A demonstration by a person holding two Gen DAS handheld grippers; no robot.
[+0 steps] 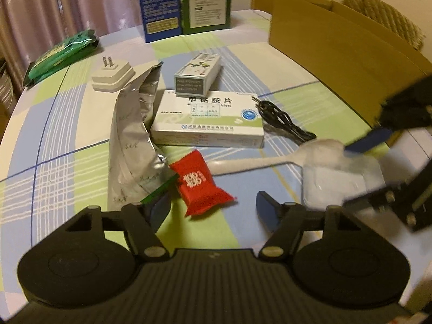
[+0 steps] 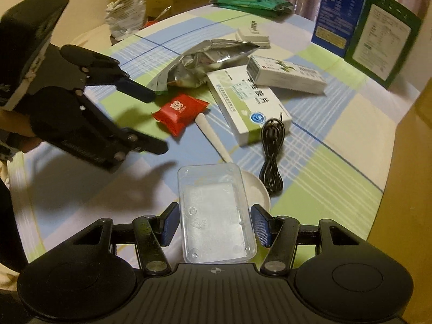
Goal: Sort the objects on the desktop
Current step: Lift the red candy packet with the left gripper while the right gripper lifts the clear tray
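- The right gripper (image 2: pixel 215 225) holds a clear plastic box (image 2: pixel 216 216) between its blue pads; the pads sit at the box's long sides, and it appears clamped on it. The box is rectangular with rounded corners, its moulded underside showing a recycling mark.
- The left gripper (image 1: pixel 213 210) stands about half open with nothing between its fingers; its pads touch nothing. Just beyond its tips lies a red candy packet (image 1: pixel 201 182), crinkled foil with white characters printed on it.
- A white plastic spoon (image 2: pixel 216 140) lies with its handle tip by the candy packet and its bowl partly hidden under the clear box.
- To the left of the candy, a torn silver foil pouch (image 1: pixel 132 145) lies crumpled and open, faint script on its side.
- Right of the spoon, a coiled black cable (image 2: pixel 272 156) rests against the end of a flat white-and-green medicine box (image 1: pixel 208 120) bearing the characters 甲钴胺片 and a round blue logo.
- A smaller white carton (image 1: pixel 198 74) lies tilted on the far edge of that box; its print is too small to read.
- Further left sits a white plug adapter (image 1: pixel 112 77), prongs up.
- At the far side of the checked tablecloth (image 1: pixel 67 124) are a green packet (image 1: pixel 62 54), a tall blue carton (image 1: pixel 159 5) and a green carton (image 1: pixel 208 0) standing upright.
- A brown cardboard box (image 1: pixel 337 56) stands open at the right.
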